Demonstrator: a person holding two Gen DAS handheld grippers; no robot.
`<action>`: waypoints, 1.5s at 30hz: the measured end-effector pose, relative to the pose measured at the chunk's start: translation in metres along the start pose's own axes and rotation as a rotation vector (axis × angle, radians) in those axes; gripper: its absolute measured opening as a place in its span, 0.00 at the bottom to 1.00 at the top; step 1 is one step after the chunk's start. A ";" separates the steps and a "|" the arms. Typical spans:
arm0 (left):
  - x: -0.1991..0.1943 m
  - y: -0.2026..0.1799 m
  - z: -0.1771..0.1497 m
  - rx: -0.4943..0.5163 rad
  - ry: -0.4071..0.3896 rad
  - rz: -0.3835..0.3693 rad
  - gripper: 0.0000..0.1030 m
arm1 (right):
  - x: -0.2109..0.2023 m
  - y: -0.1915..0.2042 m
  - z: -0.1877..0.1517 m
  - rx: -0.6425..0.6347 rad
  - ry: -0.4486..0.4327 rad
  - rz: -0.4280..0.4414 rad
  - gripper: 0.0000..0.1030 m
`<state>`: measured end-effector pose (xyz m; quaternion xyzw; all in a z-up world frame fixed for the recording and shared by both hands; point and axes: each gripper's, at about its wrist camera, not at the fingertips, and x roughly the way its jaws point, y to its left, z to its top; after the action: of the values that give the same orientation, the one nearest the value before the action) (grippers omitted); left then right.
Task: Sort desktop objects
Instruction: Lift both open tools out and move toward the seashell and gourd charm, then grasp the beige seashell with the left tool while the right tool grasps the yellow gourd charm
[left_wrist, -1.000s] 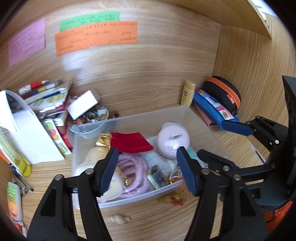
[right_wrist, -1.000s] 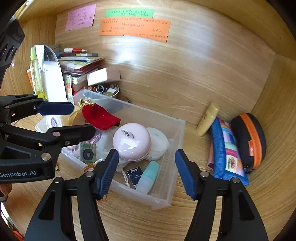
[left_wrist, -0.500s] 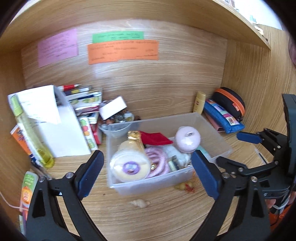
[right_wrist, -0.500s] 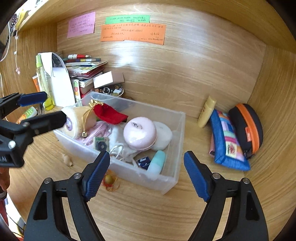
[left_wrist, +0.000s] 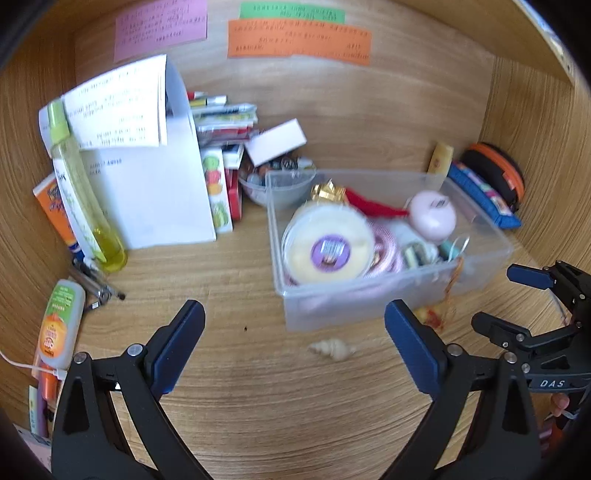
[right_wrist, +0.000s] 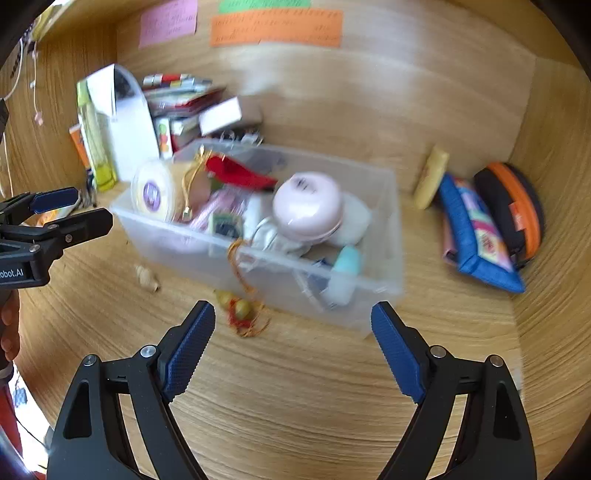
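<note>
Both claws have pulled back from the clear plastic bin (left_wrist: 388, 306): the left claw (left_wrist: 295, 343) stands spread and empty, the right claw (right_wrist: 291, 347) empty too, its jaws opening. That frees them for the stray seashell (left_wrist: 334, 349) and tasselled charm (right_wrist: 242, 312) on the bench just before the bin. Blur hides the bin's smaller contents.

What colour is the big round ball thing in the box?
Pale pink ball, clearest in the right wrist view.
</note>
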<state>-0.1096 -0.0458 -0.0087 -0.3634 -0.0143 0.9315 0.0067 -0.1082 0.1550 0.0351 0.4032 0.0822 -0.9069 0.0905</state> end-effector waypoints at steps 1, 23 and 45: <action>0.003 0.001 -0.002 0.003 0.007 0.002 0.96 | 0.002 0.002 -0.001 -0.002 0.009 0.004 0.82; 0.038 0.022 -0.029 0.004 0.114 -0.012 0.96 | 0.058 0.027 0.004 0.107 0.124 0.076 0.84; 0.040 0.003 -0.035 0.086 0.129 -0.032 0.96 | 0.049 0.023 -0.004 0.158 0.100 -0.034 0.29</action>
<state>-0.1154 -0.0473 -0.0619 -0.4216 0.0206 0.9057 0.0381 -0.1322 0.1285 -0.0053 0.4522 0.0218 -0.8908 0.0388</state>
